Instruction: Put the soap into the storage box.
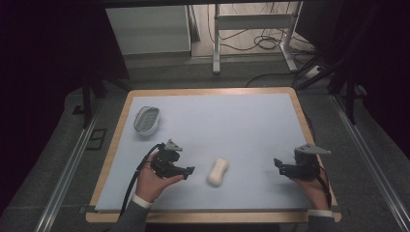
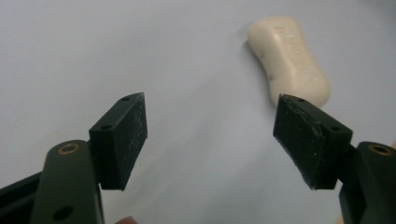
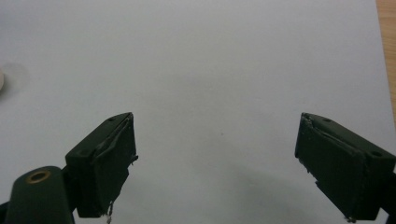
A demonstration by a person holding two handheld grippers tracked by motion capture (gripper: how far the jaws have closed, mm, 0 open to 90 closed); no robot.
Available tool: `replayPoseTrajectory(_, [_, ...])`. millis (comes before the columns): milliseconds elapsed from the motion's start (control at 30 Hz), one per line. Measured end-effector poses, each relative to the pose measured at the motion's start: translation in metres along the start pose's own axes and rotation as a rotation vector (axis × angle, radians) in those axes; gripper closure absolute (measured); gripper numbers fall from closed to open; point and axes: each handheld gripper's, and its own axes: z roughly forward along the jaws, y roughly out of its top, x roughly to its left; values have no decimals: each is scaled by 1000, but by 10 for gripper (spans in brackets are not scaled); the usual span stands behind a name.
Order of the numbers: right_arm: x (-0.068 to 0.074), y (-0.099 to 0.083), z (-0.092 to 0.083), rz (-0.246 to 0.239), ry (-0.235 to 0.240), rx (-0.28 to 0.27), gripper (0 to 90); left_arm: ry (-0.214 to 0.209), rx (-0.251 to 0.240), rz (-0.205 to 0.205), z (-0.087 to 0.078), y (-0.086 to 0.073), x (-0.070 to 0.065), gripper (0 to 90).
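The raised lettering on the cream-coloured, waisted bar of soap (image 2: 289, 59), upper right in the left gripper view, is too blurred to read. At the right gripper view's left edge, a pale rounded object (image 3: 1, 78) is cut off, unidentifiable.

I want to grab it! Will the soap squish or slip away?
The soap bar looks solid with rounded edges, so probably stiff, not squishy. Its smooth, waisted shape could slip from the left gripper unless pinched at the waist. Lying flat on the table, it should slide, not roll.
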Motion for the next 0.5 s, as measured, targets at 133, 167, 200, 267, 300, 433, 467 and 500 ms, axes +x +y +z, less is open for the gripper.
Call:
replayPoseTrajectory(133, [-1,0,0,4,1,-4,123,-4,5,0,5,6,-6,261])
replayPoseTrajectory(167, [-1,0,0,7,4,-6,123,-7,8,0,7,7,-7,261])
replayPoseTrajectory(200, [-2,0,-1,10,12,-12,124,-8,9,2,8,8,-8,261])
replayPoseTrajectory(267, [-2,0,-2,15,16,-13,123,-13,15,6,11,11,-12,261])
replayPoseTrajectory(300, [-2,0,-2,15,16,-13,123,-14,18,8,12,12,-13,261])
replayPoseTrajectory(433, [-3,0,-2,16,18,-15,123,-30,20,9,17,18,-21,279])
replayPoseTrajectory(467, [-3,0,-2,16,18,-15,123,-26,24,10,19,19,-23,279])
replayPoseTrajectory(500, [-3,0,-2,16,16,-16,123,-25,29,12,22,20,-26,282])
